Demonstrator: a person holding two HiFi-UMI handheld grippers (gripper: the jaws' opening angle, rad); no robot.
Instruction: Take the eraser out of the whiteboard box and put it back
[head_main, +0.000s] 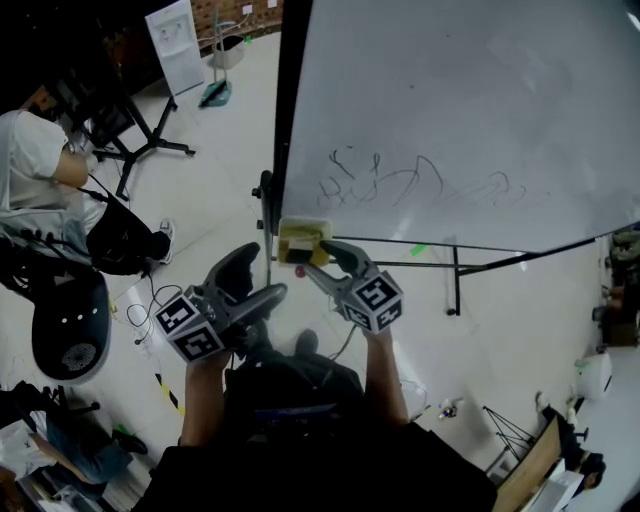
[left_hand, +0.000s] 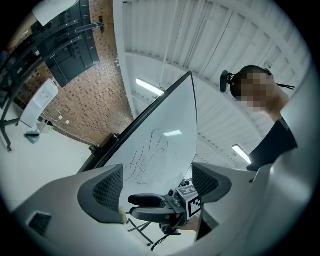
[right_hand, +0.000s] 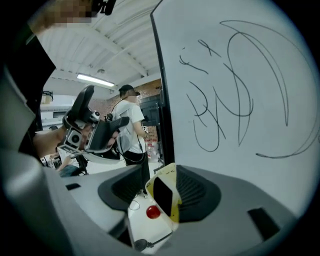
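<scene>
While the right gripper (right_hand: 159, 189) stands with its jaws wide apart, the eraser (right_hand: 164, 192) is upright between them. It is just beside the pad at 3 o'clock, touching or not I cannot tell, and clearly apart from the pad at 9 o'clock, so nothing is clamped. Its lower end sits in the white whiteboard box (right_hand: 145, 227), near a red round thing (right_hand: 153, 212).

In the head view the left gripper (head_main: 262, 275) is at 8 o'clock of that box, also wide open and holding nothing. The box hangs at the lower left corner of the whiteboard (head_main: 460, 100). The black side edge of the board goes up toward 12 o'clock and its lower edge toward 3 o'clock. Pale floor (head_main: 500, 330) lies open at 4 o'clock, crossed by a black stand bar (head_main: 455, 285). At 9 o'clock a seated person (head_main: 35, 170) and cables (head_main: 140, 305) narrow the room.
</scene>
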